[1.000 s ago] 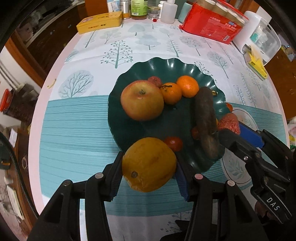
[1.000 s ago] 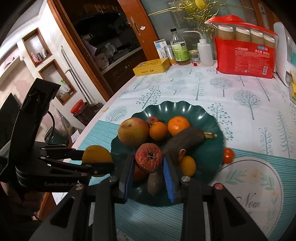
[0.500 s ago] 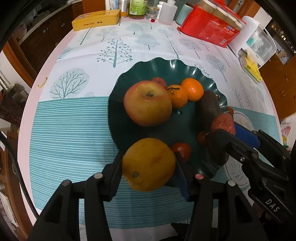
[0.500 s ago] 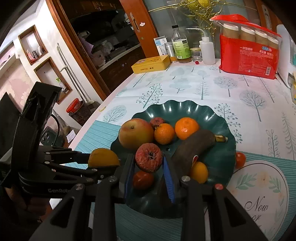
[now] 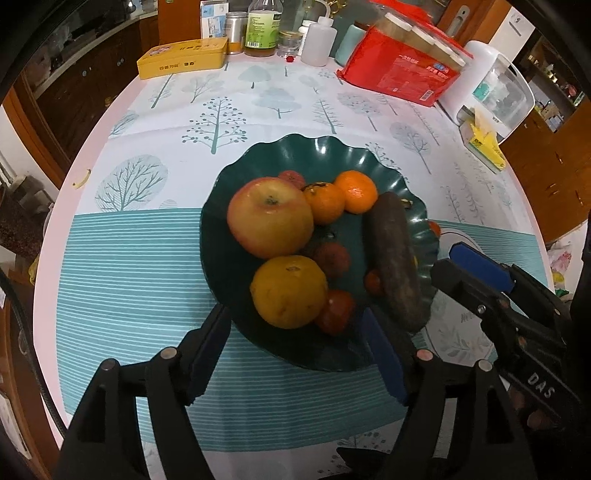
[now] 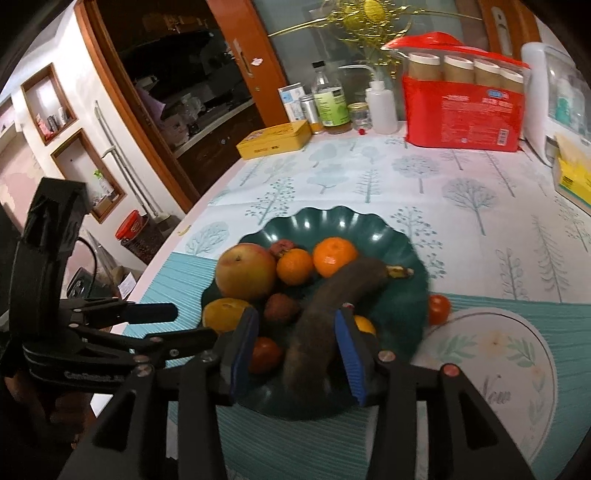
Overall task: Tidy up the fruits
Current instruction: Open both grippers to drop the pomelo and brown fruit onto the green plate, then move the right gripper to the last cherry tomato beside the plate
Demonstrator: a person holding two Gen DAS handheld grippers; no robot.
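Observation:
A dark green scalloped plate holds a big apple, two mandarins, a blackened banana, small red fruits and a yellow orange. My left gripper is open and empty just in front of the yellow orange. My right gripper is open, its jaws either side of the banana's near end. A wrinkled red fruit lies on the plate. A small tomato lies on the cloth right of the plate.
A round placemat lies right of the plate. At the table's far edge stand a yellow tin, bottles, a red package and a white appliance. The table edge curves at left.
My left gripper opened and left the yellow orange on the plate beside the apple. My right gripper opened and left the wrinkled red fruit on the plate. Both drew back a little.

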